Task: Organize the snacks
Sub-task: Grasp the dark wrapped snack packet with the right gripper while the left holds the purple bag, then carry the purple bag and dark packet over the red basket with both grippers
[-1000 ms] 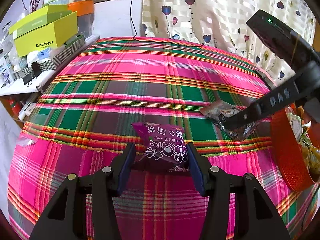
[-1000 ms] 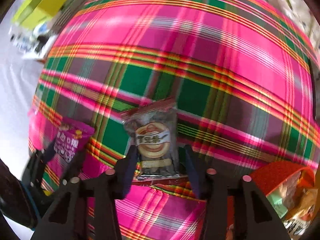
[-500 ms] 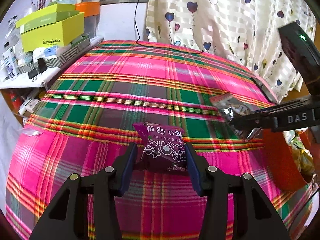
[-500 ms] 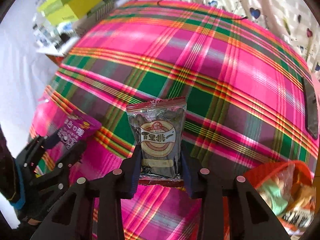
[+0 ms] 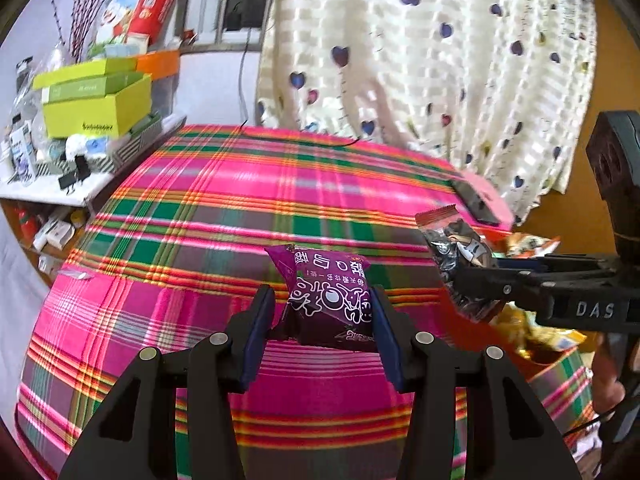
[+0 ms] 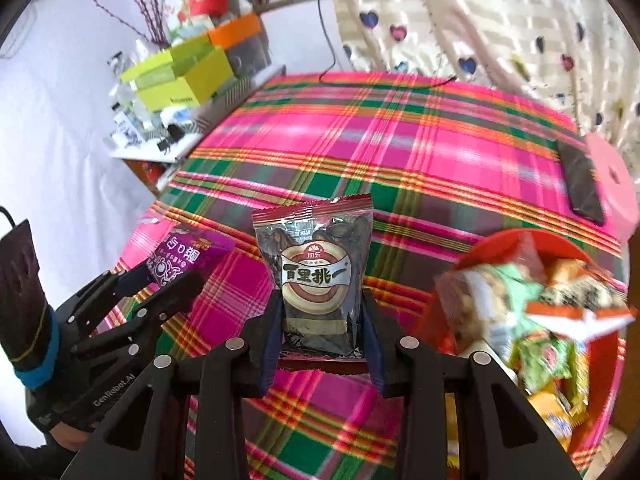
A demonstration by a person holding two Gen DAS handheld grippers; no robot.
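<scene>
Your left gripper (image 5: 323, 320) clamps one purple snack packet (image 5: 329, 294) between its pads, and your right gripper (image 6: 320, 330) pinches one dark seed packet (image 6: 318, 276) upright. Both point down, raised above the plaid cloth (image 6: 400, 160). The one red basket (image 6: 600, 380) of snacks sits just right of your right gripper.
</scene>
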